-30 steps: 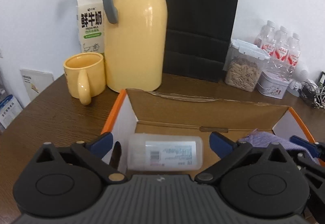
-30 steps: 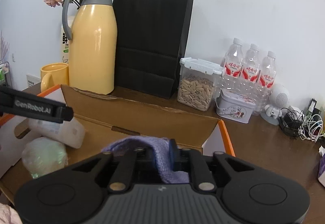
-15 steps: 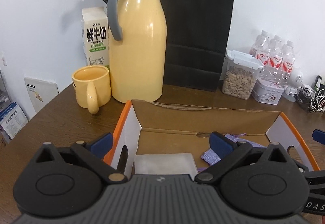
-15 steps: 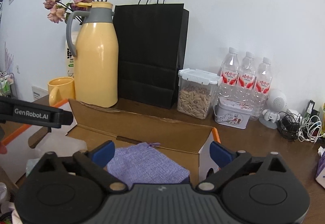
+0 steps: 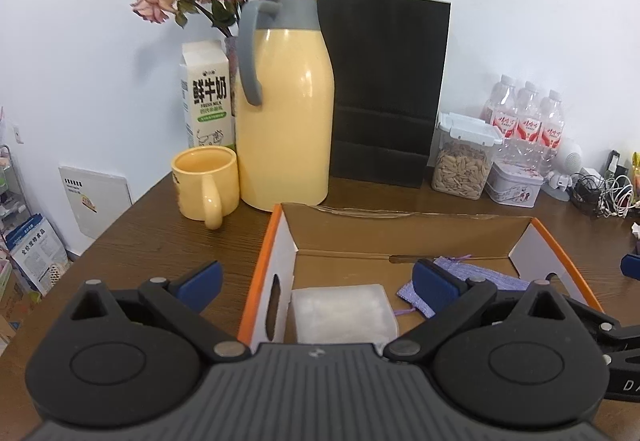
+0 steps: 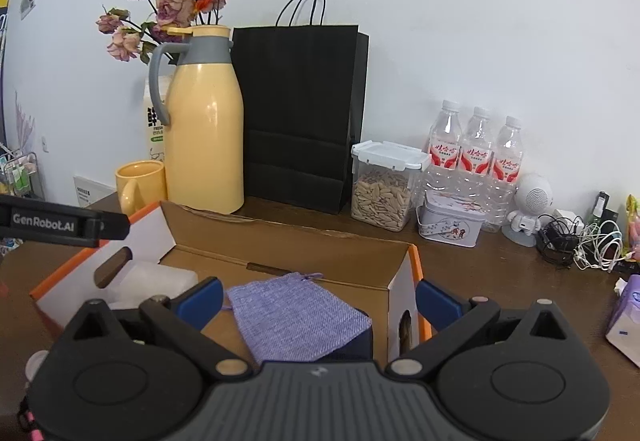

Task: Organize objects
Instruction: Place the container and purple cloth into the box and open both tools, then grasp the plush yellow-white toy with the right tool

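Inside the cardboard box [image 6: 400,273], the purple pouch [image 6: 296,317] lies released — right gripper [image 6: 318,301] jaws just opened, left gripper [image 5: 316,283] also spread wide, both empty; placement looks complete.

milk carton [image 6: 154,121] mostly behind jug [image 6: 206,121]

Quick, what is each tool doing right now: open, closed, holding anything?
Left tool: open, holding nothing, above the white container in the box.
Right tool: jaws have just been opening, now wide; the purple pouch lies loose in the box.
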### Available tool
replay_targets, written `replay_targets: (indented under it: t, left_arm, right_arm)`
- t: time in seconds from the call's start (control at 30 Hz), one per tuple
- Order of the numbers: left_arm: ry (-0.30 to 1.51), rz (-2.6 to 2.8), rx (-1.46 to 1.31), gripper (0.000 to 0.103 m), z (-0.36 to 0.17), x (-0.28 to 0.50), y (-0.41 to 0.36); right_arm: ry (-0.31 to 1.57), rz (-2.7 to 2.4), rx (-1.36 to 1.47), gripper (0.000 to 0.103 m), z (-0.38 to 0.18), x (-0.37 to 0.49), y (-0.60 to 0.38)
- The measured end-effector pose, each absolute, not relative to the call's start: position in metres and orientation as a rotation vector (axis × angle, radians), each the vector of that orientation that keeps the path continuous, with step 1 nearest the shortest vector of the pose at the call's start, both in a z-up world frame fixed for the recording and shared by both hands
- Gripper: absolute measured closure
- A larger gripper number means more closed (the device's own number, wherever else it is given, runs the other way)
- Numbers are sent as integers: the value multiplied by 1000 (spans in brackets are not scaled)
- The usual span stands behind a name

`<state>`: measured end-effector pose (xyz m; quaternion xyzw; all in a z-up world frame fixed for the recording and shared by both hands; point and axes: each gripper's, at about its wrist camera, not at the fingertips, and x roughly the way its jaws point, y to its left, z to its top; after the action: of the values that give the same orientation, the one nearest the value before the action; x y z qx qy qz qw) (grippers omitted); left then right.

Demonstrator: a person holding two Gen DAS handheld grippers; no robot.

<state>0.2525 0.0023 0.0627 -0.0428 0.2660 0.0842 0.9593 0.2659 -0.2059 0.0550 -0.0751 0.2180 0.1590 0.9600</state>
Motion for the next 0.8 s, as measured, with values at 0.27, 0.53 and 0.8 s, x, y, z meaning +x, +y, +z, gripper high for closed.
replay_targets:
  t: [0.27, 0.53, 0.8]
  left_arm:
    - [508, 145, -85, 0, 78, 208, 10]
    - [499, 103, -66, 0, 74, 157, 18]
    - [523, 104, -62, 0, 46, 114, 28]
  right_arm:
    - [428, 329, -171, 0, 63, 220, -213]
    - [433, 357, -176, 0, 58, 158, -224]
    - [460, 386, -154, 0, 39, 108, -234]
